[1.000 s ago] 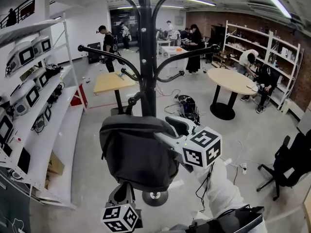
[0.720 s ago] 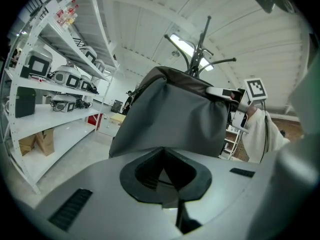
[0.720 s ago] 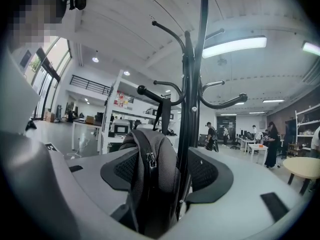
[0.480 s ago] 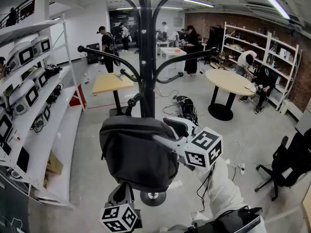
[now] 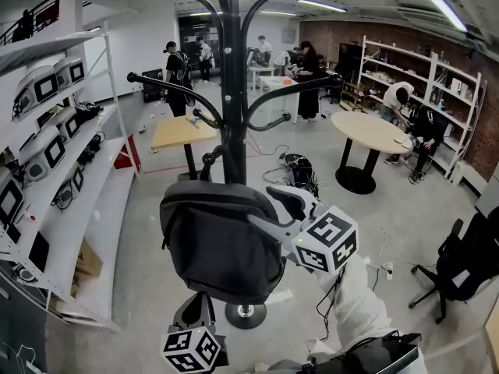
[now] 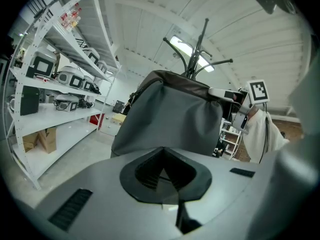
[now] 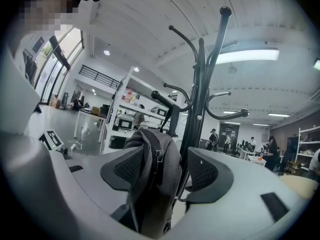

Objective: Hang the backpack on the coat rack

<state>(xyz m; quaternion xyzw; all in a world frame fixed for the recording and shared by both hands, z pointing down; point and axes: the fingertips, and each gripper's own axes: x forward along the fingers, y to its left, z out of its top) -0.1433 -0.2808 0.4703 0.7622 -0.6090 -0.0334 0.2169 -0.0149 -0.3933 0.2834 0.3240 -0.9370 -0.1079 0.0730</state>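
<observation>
The room was a large open workshop with a pale grey floor (image 5: 140,232), strip lights (image 5: 444,6) on the ceiling and a brick wall (image 5: 487,131) at the far right. White shelving (image 5: 70,178) carrying boxy devices lined the left side, with a cardboard box (image 5: 87,263) on its lowest shelf. Further shelves (image 5: 421,76) stood along the brick wall. A small wooden table (image 5: 181,131) stood behind the black coat rack (image 5: 231,92), and a round table (image 5: 374,129) stood to the right with people bent beside it. Other people stood further back. A dark bag with cables (image 5: 300,170) lay on the floor, and a black office chair (image 5: 464,263) sat well off to the right.

The coat rack stood in the middle on its round base (image 5: 248,314), its curved arms spreading overhead. The dark grey backpack (image 5: 222,240) hung against the pole with its top just under a low hook. Whether its loop sat on that hook could not be made out. The backpack hid the lower pole from the head view.

The right tongs (image 7: 167,171) had just been opening and stood spread wide. The backpack's upper edge lay between them, against one pad and clear of the other. The left tongs (image 6: 162,171) were pressed together with nothing in them, just below the backpack's underside.
</observation>
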